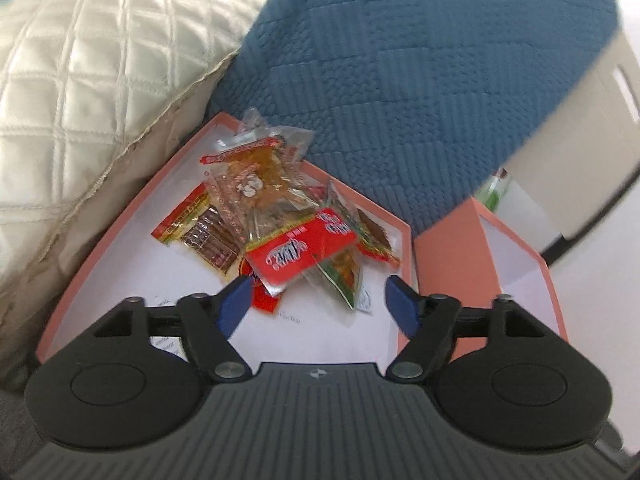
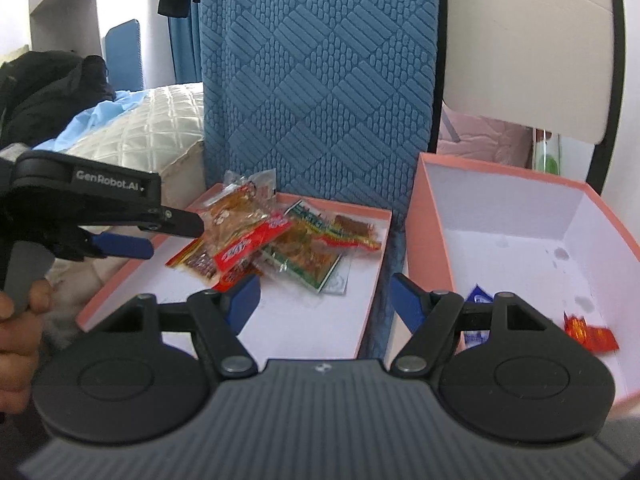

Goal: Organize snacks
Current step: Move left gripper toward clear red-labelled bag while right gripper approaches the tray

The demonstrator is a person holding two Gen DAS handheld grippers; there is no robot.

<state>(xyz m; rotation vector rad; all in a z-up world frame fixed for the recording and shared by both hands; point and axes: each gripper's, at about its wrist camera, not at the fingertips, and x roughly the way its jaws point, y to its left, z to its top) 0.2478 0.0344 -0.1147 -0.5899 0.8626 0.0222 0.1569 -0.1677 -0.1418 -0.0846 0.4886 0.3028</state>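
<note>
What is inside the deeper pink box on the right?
In the deeper pink box lie a red-orange wrapped snack and a blue-and-white packet, the latter partly covered by the right tool. The white floor shows some spots. Its near corner is hidden.

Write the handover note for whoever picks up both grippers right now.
Left gripper: open, empty, low over the shallow pink tray, just short of the snack pile.
Right gripper: open, empty, over the gap between the tray and the deep pink box.
Things: most packets are heaped at the tray's far end, the red packet on top. The box holds a blue packet and an orange-red packet.
Done: two packets are in the box.
Left: the pile in the tray is unsorted; likely next, grasp the red packet.
</note>
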